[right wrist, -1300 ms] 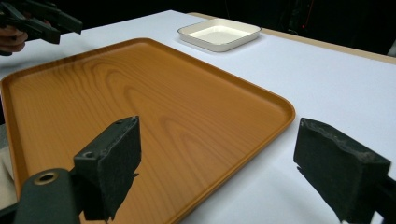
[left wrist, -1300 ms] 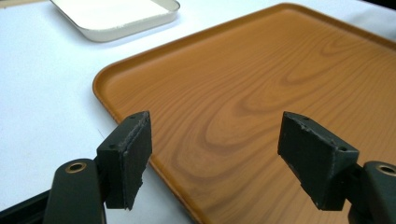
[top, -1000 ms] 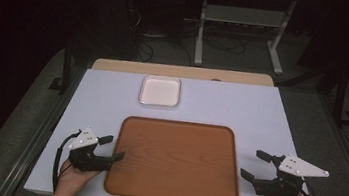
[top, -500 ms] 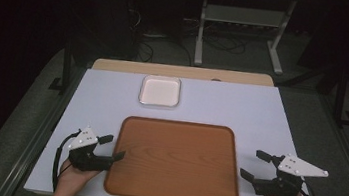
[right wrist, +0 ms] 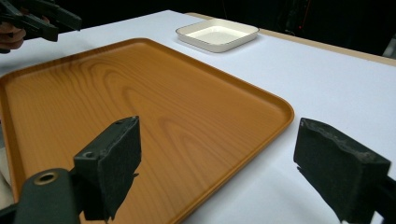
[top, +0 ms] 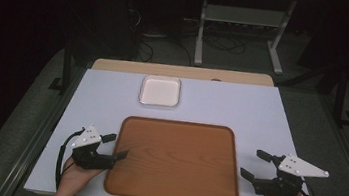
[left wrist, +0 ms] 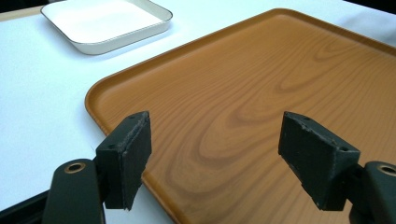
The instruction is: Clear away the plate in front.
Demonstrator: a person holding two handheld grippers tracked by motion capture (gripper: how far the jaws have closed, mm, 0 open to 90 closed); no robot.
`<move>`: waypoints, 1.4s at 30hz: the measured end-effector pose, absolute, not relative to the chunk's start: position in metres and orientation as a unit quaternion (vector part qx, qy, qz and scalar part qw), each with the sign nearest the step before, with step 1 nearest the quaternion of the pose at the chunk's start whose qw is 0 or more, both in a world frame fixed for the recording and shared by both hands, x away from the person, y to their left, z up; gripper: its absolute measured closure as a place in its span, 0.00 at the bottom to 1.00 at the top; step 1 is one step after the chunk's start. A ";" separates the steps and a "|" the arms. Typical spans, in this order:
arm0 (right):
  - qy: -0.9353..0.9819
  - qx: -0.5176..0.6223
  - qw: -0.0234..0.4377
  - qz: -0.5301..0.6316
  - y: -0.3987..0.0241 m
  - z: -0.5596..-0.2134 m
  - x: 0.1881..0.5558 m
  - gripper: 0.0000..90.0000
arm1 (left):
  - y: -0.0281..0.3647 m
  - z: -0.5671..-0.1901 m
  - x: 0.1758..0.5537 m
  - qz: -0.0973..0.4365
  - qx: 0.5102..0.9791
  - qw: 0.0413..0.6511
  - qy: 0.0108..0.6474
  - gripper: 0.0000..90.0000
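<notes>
A brown wood-grain tray lies on the white table, with nothing on it. My left gripper is open at the tray's left edge, one jaw over the rim and the other over the table. In the left gripper view its jaws stand wide apart over the tray corner. My right gripper is open just off the tray's right edge. The right gripper view shows its jaws straddling the tray rim, holding nothing.
A shallow white square dish sits beyond the tray, toward the table's far edge, also seen as the dish and the dish. The left gripper appears far off in the right gripper view. A metal rack stands on the dark floor behind.
</notes>
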State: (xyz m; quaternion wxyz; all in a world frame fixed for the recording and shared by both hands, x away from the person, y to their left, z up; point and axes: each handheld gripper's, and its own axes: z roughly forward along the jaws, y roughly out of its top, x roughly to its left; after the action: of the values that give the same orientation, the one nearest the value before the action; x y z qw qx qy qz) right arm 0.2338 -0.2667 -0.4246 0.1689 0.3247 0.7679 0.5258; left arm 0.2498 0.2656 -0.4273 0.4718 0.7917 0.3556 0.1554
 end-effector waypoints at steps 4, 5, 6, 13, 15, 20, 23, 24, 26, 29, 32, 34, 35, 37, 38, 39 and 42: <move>0.766 0.328 0.170 0.526 -0.268 -0.425 0.234 0.16 | 0.262 -0.426 0.252 0.154 0.796 0.471 0.349 0.28; 0.766 0.328 0.170 0.527 -0.268 -0.425 0.234 0.16 | 0.261 -0.426 0.253 0.154 0.797 0.469 0.348 0.28; 0.765 0.328 0.170 0.527 -0.268 -0.425 0.234 0.16 | 0.260 -0.426 0.254 0.154 0.799 0.466 0.348 0.28; 0.764 0.329 0.170 0.529 -0.269 -0.425 0.234 0.16 | 0.258 -0.426 0.259 0.143 0.804 0.459 0.350 0.28; 0.763 0.330 0.170 0.529 -0.269 -0.425 0.234 0.16 | 0.257 -0.425 0.260 0.141 0.807 0.456 0.349 0.28; 0.763 0.330 0.170 0.530 -0.270 -0.425 0.234 0.16 | 0.253 -0.424 0.264 0.141 0.812 0.452 0.342 0.28; 0.763 0.330 0.171 0.530 -0.270 -0.425 0.234 0.16 | 0.251 -0.422 0.268 0.139 0.815 0.449 0.338 0.27; 0.762 0.330 0.171 0.530 -0.270 -0.425 0.234 0.16 | 0.250 -0.421 0.269 0.140 0.816 0.449 0.337 0.27; 0.762 0.329 0.171 0.530 -0.270 -0.425 0.234 0.16 | 0.249 -0.419 0.272 0.138 0.818 0.448 0.333 0.27; 0.762 0.330 0.172 0.531 -0.270 -0.425 0.234 0.16 | 0.246 -0.416 0.275 0.140 0.818 0.448 0.333 0.27; 0.762 0.330 0.171 0.531 -0.271 -0.425 0.234 0.16 | 0.244 -0.414 0.279 0.137 0.819 0.448 0.331 0.26; 0.761 0.330 0.172 0.532 -0.271 -0.425 0.234 0.16 | 0.243 -0.413 0.281 0.136 0.820 0.448 0.330 0.26; 0.761 0.329 0.172 0.532 -0.271 -0.425 0.234 0.16 | 0.241 -0.411 0.282 0.133 0.820 0.448 0.329 0.26; 0.761 0.329 0.172 0.532 -0.271 -0.425 0.233 0.16 | 0.240 -0.410 0.284 0.132 0.820 0.450 0.328 0.26; 0.761 0.329 0.172 0.532 -0.271 -0.425 0.233 0.16 | 0.240 -0.410 0.284 0.130 0.820 0.450 0.329 0.26; 0.760 0.330 0.173 0.532 -0.271 -0.425 0.233 0.16 | 0.239 -0.409 0.286 0.128 0.819 0.452 0.328 0.26; 0.760 0.330 0.173 0.533 -0.272 -0.425 0.233 0.16 | 0.238 -0.407 0.288 0.126 0.818 0.456 0.327 0.26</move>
State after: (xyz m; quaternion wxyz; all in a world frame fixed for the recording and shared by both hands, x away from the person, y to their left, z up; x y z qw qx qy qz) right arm 0.2331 -0.2716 -0.4247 0.1728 0.3301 0.7597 0.5330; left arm 0.2880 0.2379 -0.4067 0.4557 0.8182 0.3271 0.1261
